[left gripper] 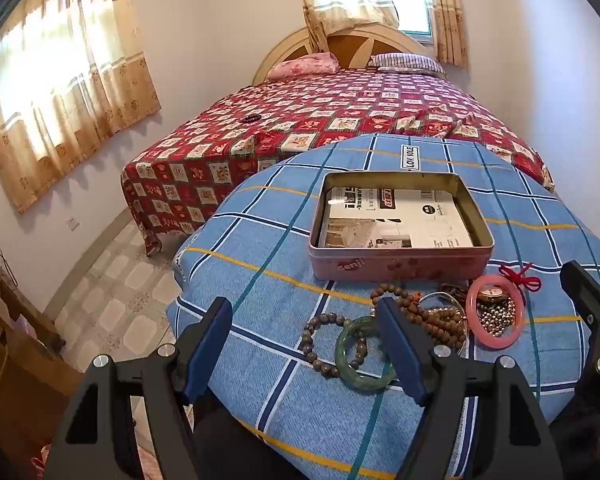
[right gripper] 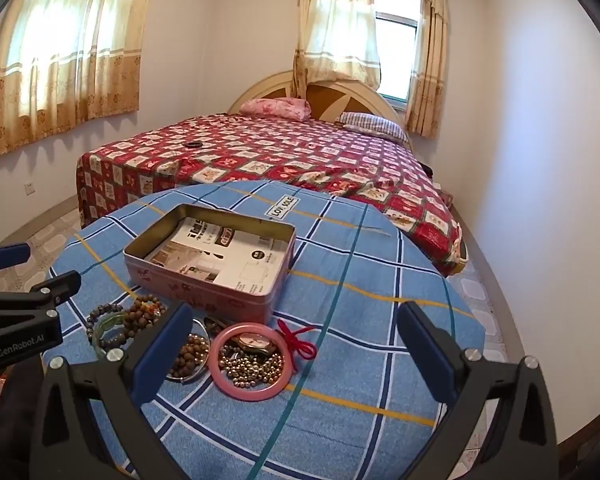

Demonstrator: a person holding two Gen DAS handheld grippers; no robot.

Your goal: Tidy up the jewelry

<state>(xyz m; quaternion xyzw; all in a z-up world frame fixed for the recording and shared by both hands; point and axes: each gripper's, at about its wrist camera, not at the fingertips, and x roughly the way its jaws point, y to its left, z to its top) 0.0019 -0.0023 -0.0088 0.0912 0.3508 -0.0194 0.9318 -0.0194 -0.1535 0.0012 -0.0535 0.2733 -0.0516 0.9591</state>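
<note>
Nothing is packed yet: both claws hang spread wide and empty over the blue checked desk (left gripper: 260,280). The left claw (left gripper: 304,328) hovers above the green bangle (left gripper: 362,364), so the next move is probably closing on it. Rightward lie three brown bead strands, perhaps more, one silver hoop, one pink bangle (right gripper: 250,360) ringing a watch and metal beads, before the right claw (right gripper: 296,352). One open tin (left gripper: 400,264) waits behind.
</note>
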